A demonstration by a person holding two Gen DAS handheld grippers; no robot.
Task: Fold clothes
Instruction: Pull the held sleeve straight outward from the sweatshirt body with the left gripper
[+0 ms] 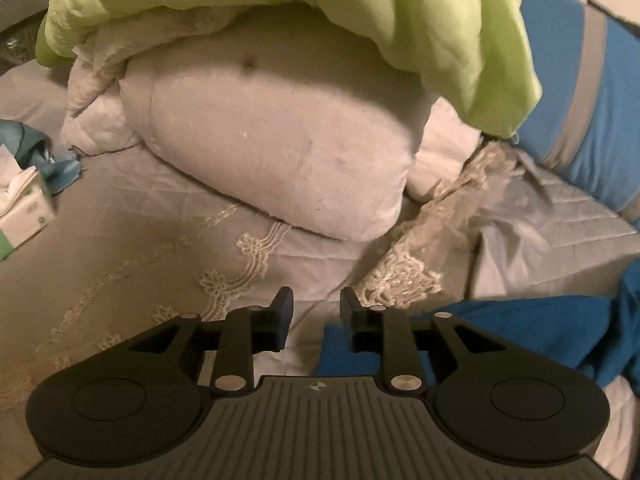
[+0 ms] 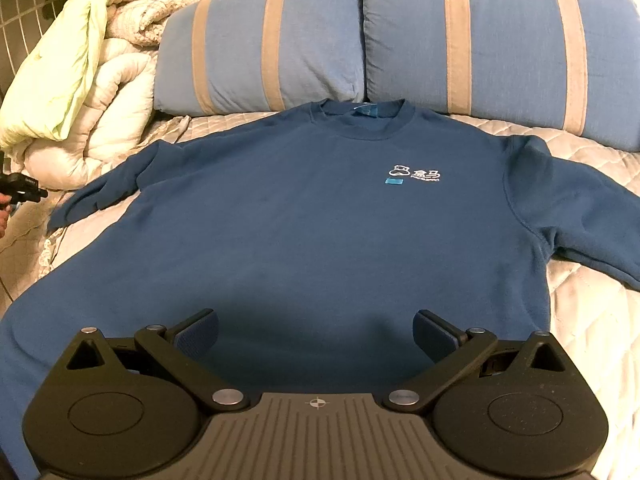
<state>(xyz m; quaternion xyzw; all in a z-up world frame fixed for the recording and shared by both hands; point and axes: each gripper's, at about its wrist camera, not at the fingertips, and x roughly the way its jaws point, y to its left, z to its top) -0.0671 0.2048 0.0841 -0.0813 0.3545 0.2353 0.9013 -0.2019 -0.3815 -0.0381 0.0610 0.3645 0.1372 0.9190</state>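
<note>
A blue sweatshirt (image 2: 304,220) lies flat and face up on the bed, collar toward the pillows, both sleeves spread out, a small white logo on the chest. My right gripper (image 2: 316,334) is open and empty above its lower hem. My left gripper (image 1: 316,312) is open with a narrow gap and empty, over the bedspread beside the sweatshirt's left sleeve (image 1: 500,332). The left gripper also shows at the left edge of the right wrist view (image 2: 24,190).
Two blue pillows with tan stripes (image 2: 480,40) stand at the head of the bed. A rolled white quilt (image 1: 272,152) under a light green blanket (image 1: 400,20) lies at the left. A tissue box (image 1: 24,208) sits at the far left.
</note>
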